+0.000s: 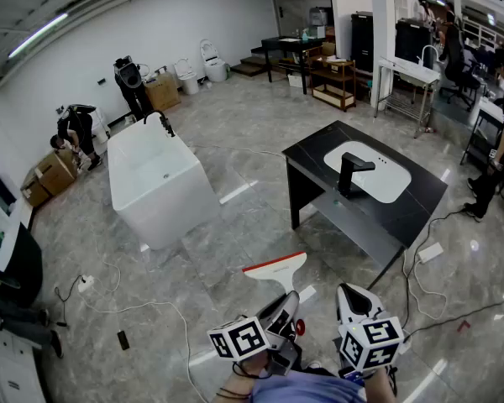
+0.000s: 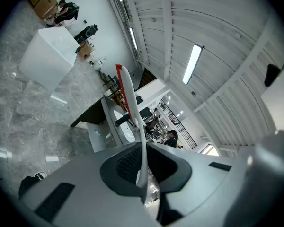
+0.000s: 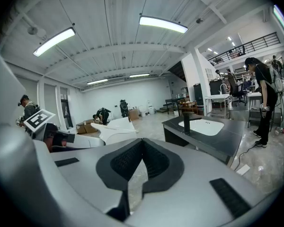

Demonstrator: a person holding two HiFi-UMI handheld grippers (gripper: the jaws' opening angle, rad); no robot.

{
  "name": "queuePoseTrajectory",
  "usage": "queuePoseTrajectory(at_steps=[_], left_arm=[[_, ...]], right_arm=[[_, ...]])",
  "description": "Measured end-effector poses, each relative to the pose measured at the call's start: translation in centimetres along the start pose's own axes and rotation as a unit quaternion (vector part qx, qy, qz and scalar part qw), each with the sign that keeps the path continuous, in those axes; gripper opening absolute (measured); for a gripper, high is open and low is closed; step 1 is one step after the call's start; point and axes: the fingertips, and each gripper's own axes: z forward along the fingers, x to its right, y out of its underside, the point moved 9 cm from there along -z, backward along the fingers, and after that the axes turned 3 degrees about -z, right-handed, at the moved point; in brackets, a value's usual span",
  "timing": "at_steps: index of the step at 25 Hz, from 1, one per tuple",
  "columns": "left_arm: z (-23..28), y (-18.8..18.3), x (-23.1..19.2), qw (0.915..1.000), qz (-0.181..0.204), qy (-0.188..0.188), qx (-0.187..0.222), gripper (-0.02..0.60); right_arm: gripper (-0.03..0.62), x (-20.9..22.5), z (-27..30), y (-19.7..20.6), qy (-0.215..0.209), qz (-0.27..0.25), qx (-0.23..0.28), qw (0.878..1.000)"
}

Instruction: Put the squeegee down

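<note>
The squeegee point(image 1: 275, 269) is white with a red strip along its blade, and it hangs in the air over the floor in front of me. My left gripper point(image 1: 283, 307) is shut on its handle. In the left gripper view the thin white handle point(image 2: 142, 160) runs up from between the pads to the blade point(image 2: 124, 91). My right gripper point(image 1: 351, 295) is beside it on the right, apart from the squeegee. In the right gripper view its jaws point(image 3: 142, 144) meet at the tips with nothing between them, and the squeegee point(image 3: 114, 132) shows to the left.
A black vanity counter point(image 1: 412, 212) with a white sink point(image 1: 385, 177) and a black faucet point(image 1: 349, 173) stands ahead on the right. A white bathtub point(image 1: 155, 183) stands ahead on the left. Cables lie on the grey tiled floor point(image 1: 235, 233). People stand at the room's edges.
</note>
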Motion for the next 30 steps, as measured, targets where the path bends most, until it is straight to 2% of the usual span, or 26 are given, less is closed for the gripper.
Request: queuePoseTrajectory(at_steps=[6,17,20,25,30], left_arm=[[-1.1,0.3,-0.4,1.0,-0.001,-0.002,0.002,0.04],[-3.2,0.1,-1.1,0.9998,0.002,-0.019,0.01,0.04],[-3.0,-0.8,-1.2,0.9997,0.003,-0.021,0.013,0.04],[-1.2,-2.5,-2.5,0.9995,-0.017,-0.022,0.017,0.04],[1.3,-6.0,-4.9,0.9996,-0.018,-0.02,0.002,0.04]], right_arm=[[0.018,-0.6,-0.6,1.0,0.001,0.024,0.008,1.0],[0.018,-1.7,0.0,2.3,-0.017,0.036,0.0,0.999],[0.018,-1.8,0.9,2.0,-0.023,0.035,-0.005,0.999],[0.018,-1.5,3.6,1.3,-0.029,0.024,-0.022,0.999],[0.018,-1.2,8.6,-0.2,-0.025,0.023,-0.029,0.999]])
